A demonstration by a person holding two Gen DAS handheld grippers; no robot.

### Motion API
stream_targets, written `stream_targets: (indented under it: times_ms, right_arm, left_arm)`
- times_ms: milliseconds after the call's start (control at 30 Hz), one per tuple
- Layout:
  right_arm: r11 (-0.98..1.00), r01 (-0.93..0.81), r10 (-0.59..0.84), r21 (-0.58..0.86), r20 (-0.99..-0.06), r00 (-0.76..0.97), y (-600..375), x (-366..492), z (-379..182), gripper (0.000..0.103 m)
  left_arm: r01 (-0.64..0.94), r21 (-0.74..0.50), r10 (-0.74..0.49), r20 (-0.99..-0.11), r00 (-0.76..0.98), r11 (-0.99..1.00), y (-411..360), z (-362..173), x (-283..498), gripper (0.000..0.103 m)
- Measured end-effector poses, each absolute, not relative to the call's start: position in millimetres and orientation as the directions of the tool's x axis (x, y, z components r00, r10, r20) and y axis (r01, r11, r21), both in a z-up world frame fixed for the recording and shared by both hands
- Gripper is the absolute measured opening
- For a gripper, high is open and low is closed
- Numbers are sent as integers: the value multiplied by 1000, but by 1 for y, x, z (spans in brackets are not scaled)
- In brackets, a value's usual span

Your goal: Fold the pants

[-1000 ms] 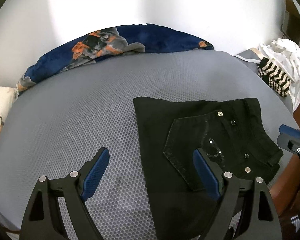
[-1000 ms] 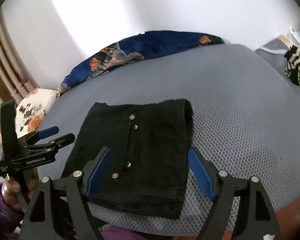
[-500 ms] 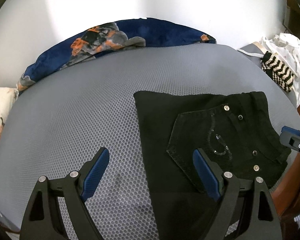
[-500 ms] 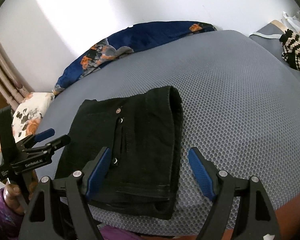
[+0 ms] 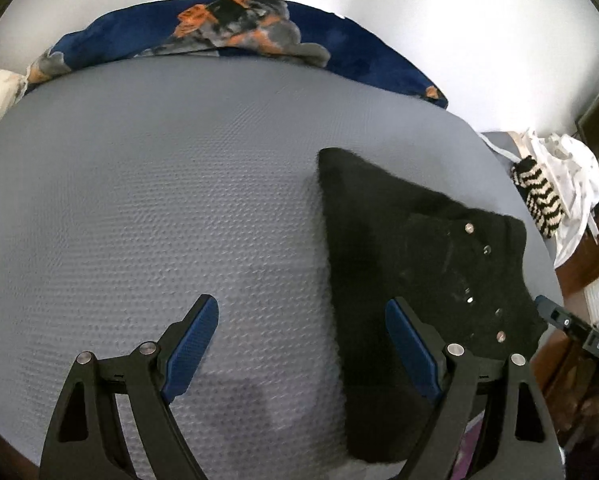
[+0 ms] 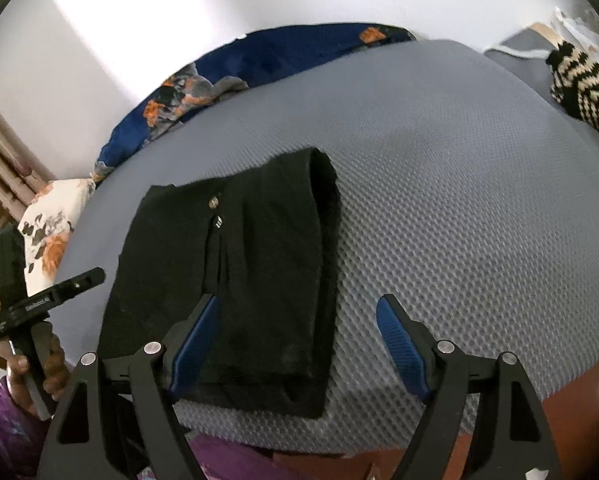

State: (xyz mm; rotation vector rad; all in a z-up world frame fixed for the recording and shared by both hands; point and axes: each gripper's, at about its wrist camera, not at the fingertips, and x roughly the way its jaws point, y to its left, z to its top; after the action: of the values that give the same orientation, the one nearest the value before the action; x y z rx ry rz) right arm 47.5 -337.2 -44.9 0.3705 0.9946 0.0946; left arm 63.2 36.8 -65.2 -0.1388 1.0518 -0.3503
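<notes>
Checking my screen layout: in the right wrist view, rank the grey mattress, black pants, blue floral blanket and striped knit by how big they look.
1. grey mattress
2. black pants
3. blue floral blanket
4. striped knit

The blanket and knit lie farther off, and the frame edge cuts the knit, so their true sizes are unsure.

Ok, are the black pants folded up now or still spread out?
Folded. The black pants lie as a compact rectangle on the grey mattress, with stacked layers showing at the near edge and a rounded fold along the right side.

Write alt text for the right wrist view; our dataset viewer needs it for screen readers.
Folded black pants lie on a grey mesh mattress, the open right gripper poised over their near edge. The left gripper shows at far left, holding nothing.
</notes>
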Motion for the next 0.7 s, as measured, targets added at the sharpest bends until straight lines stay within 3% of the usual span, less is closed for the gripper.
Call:
stream_targets:
  times_ms: [233, 467, 700]
  right_arm:
    - [899, 154, 282, 409, -812, 511, -348, 34, -51, 78]
    - [910, 180, 246, 374, -836, 491, -345, 23, -54, 80]
    - [843, 216, 319, 492, -781, 537, -362, 26, -55, 80]
  left_arm:
    - [220, -330, -394, -821, 413, 918, 51, -69, 54, 85]
    - [233, -357, -421, -836, 352, 905, 54, -81, 44, 85]
    - [217, -384, -439, -827, 350, 897, 55, -78, 47, 86]
